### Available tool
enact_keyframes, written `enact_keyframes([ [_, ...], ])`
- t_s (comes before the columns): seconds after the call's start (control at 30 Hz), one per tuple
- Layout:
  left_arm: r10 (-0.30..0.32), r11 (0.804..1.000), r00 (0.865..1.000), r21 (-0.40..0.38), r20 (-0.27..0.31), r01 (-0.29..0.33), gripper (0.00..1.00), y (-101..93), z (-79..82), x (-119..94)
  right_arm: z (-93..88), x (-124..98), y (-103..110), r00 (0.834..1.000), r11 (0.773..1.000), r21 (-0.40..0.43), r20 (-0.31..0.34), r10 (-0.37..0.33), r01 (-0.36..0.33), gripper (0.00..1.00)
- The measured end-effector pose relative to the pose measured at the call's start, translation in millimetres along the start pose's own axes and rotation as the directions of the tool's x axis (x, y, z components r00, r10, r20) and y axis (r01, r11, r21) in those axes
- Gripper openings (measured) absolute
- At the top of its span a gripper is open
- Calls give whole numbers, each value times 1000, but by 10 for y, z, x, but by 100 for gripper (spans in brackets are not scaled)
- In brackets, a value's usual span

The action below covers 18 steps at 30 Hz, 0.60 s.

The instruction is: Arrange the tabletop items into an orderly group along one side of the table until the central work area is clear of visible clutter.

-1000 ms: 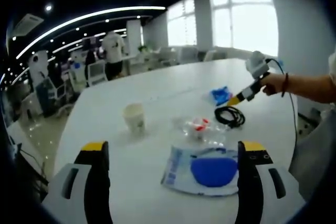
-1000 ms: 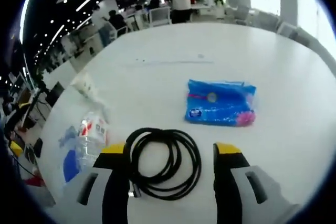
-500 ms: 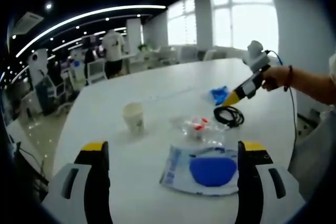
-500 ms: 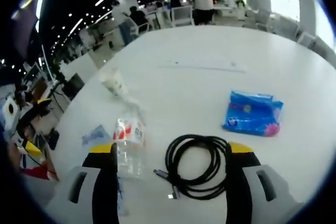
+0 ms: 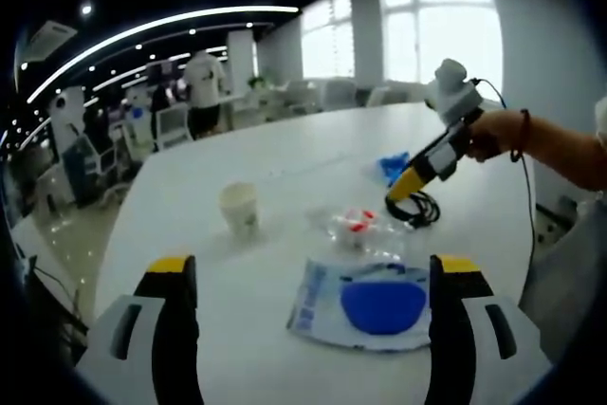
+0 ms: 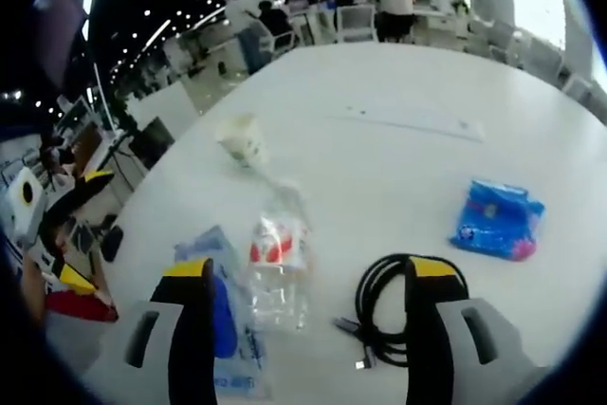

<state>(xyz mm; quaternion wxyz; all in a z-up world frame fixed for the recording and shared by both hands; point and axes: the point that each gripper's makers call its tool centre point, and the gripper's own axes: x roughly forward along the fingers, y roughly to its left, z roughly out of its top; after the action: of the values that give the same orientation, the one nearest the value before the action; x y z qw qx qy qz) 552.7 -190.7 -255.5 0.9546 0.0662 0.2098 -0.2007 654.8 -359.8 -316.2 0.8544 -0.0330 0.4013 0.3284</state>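
Five items lie on the white tabletop point(image 5: 285, 154): one paper cup point(image 5: 239, 211), one clear plastic bottle point(image 6: 275, 267) with a red-and-white label lying on its side, one flat clear pouch point(image 5: 365, 303) with a blue pad inside, one coil of black cable point(image 6: 394, 315), and one blue packet point(image 6: 498, 220).

In the left gripper view, the left gripper point(image 5: 308, 315) has its jaws spread wide with nothing between them. The pouch lies on the tabletop just ahead of the jaws, toward the right-hand one; the bottle is beyond it, the cup farther off and to the left. The cable and the blue packet are farther away to the right.

In that same view the right gripper point(image 5: 400, 194) is held by a hand point(image 5: 493, 132) and slants down, its yellow tips just above the cable coil. In the right gripper view its jaws stand wide apart and hold nothing; the bottle lies between them just ahead, the cable is by the right-hand jaw and partly hidden behind it, the pouch by the left-hand jaw, and the blue packet well off to the right.
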Motion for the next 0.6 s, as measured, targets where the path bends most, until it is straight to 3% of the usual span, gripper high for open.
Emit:
enact_keyframes([
  [0.6, -14, 1000, 1000, 7, -15, 14, 100, -36, -20, 13, -48, 189, 276, 998, 998, -56, -65, 28, -31, 77],
])
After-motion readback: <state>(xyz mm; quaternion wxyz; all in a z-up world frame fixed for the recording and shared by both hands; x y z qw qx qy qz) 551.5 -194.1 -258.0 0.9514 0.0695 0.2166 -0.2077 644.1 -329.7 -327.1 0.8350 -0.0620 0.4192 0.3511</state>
